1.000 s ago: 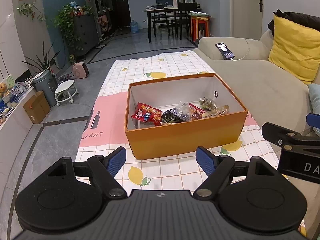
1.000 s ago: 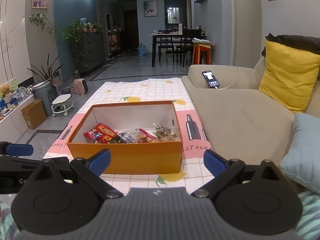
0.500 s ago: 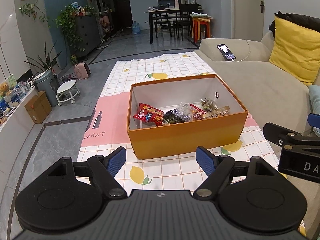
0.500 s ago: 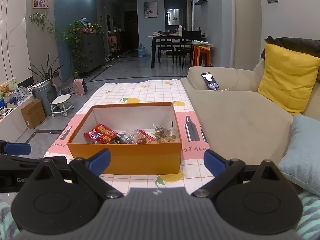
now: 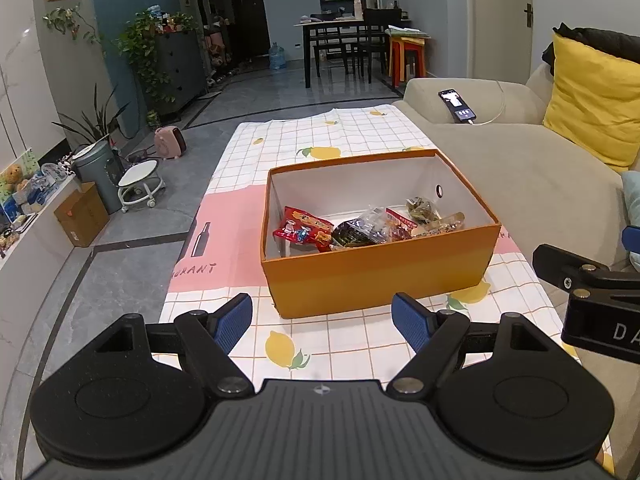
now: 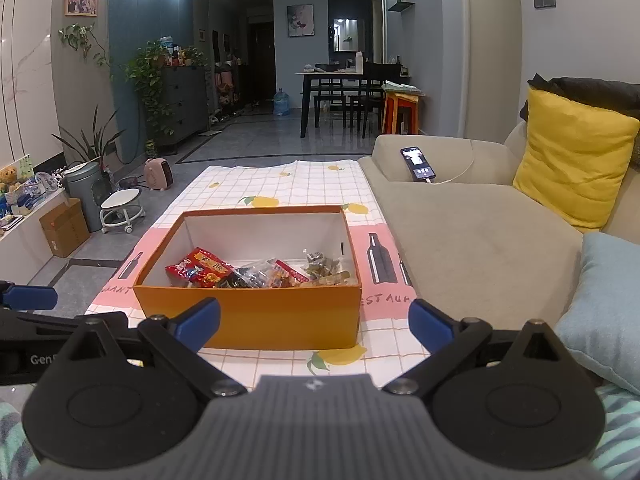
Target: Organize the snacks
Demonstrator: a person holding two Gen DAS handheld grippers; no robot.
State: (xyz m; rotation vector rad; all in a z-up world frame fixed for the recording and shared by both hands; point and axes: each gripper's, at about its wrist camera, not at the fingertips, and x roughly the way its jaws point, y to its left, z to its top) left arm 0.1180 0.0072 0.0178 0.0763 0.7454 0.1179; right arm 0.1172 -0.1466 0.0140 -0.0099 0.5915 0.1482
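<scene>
Both tools gape, empty; only right view [image 6: 314,322] shows blue cushion [image 6: 600,304].

Very little differs across the last second. In the left wrist view the orange box [image 5: 380,276] now sits slightly further right and a touch higher in the frame than it did, so the left gripper [image 5: 322,322] has drifted a little. In the right wrist view the box [image 6: 256,316] has slipped slightly lower, and the right gripper [image 6: 314,326] has tipped up a shade.
</scene>
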